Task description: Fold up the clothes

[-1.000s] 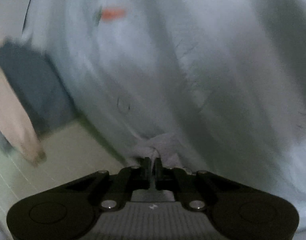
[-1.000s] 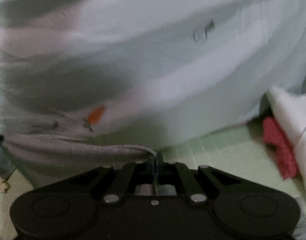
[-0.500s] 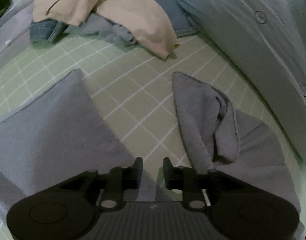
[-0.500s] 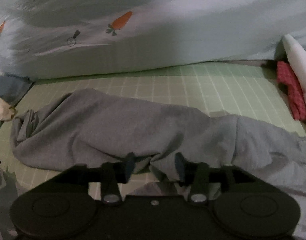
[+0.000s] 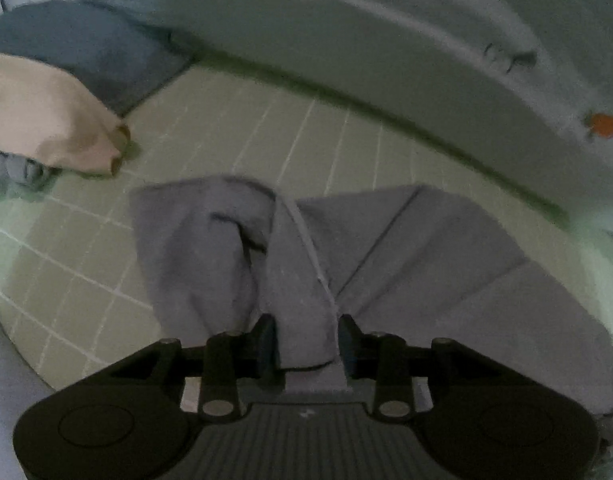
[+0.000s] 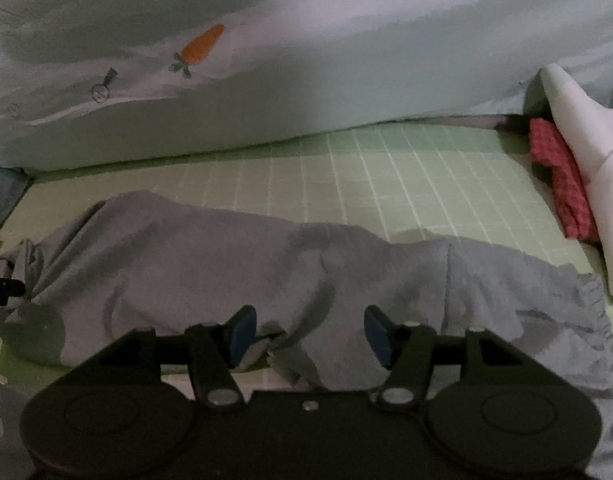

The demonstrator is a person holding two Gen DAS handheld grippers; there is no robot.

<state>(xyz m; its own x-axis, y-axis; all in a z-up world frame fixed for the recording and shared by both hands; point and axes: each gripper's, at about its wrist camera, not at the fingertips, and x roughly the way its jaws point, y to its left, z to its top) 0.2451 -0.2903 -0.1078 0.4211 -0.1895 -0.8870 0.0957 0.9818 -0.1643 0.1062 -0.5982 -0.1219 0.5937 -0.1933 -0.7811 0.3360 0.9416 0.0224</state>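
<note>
A grey garment (image 6: 234, 264) lies crumpled across a green checked sheet (image 6: 386, 168). In the left wrist view its bunched end (image 5: 290, 256) runs between the fingers of my left gripper (image 5: 304, 342), whose jaws stand open around the fold, not pinching it. My right gripper (image 6: 306, 334) is wide open just above the garment's near edge, with a small fold of cloth between the pads, not clamped. At the far left of the right wrist view a black fingertip (image 6: 2, 288) of the left gripper shows by the garment's end.
A pale blue quilt with a carrot print (image 6: 198, 46) rises behind the sheet. A red checked cloth (image 6: 562, 184) and a white pillow (image 6: 586, 152) lie at the right. A beige garment (image 5: 46, 120) and blue clothes (image 5: 86, 52) lie at the left.
Both grippers were shut on the grey garment and held it up a second ago. They opened and dropped it onto the sheet, and now sit lower with jaws spread wider around its folds.
</note>
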